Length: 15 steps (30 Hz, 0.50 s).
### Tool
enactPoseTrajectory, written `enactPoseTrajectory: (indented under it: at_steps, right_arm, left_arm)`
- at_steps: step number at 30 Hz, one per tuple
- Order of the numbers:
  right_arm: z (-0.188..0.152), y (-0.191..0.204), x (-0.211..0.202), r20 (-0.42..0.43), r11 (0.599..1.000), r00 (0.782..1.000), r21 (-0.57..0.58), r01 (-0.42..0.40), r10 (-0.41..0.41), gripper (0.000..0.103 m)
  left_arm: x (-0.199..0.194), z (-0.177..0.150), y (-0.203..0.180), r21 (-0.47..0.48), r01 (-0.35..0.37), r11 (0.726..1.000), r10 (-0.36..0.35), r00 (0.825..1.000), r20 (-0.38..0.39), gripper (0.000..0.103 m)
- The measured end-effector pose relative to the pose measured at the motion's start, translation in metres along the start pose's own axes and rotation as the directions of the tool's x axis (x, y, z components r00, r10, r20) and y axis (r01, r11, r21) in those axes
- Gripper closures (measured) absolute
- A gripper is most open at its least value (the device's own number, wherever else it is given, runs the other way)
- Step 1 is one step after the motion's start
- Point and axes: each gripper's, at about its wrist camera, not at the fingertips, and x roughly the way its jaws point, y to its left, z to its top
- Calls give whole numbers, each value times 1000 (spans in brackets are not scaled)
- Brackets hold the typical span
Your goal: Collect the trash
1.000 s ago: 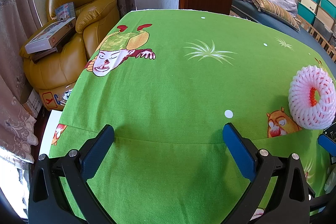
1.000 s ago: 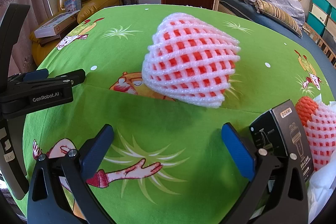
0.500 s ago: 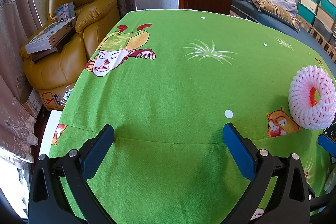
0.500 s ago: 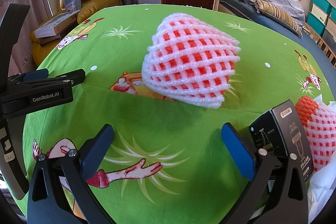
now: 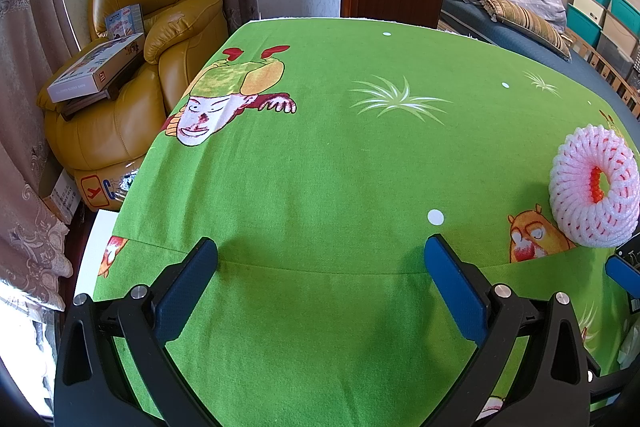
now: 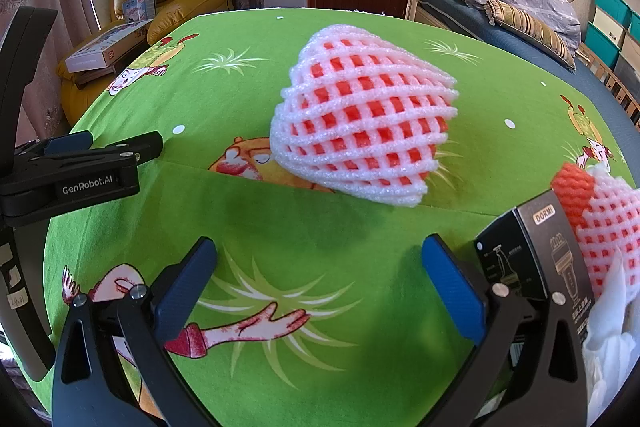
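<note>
both hand-held grippers (image 5: 320,279) (image 6: 320,279) wide apart, empty, over tablecloth (image 5: 320,167).

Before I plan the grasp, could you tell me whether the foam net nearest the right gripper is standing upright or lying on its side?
On its side: the foam net rests on the green tablecloth, its opening facing sideways in the left wrist view.

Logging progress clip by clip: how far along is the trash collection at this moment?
Nothing looks collected, and no bin or bag shows in either view. In hand: nothing; the left gripper and right gripper are both open and empty above the green cloth. Left to do: the foam net ahead of the right gripper, the black box, a second net and white wrapping at the right.
</note>
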Motion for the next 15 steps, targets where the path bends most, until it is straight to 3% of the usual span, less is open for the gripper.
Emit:
enactPoseTrajectory:
  at_steps: [15]
  right_arm:
    - [0,0,0,0,1000,1000,0,0,0,3]
  left_arm:
    - [0,0,0,0,0,1000,0,1000,0,6]
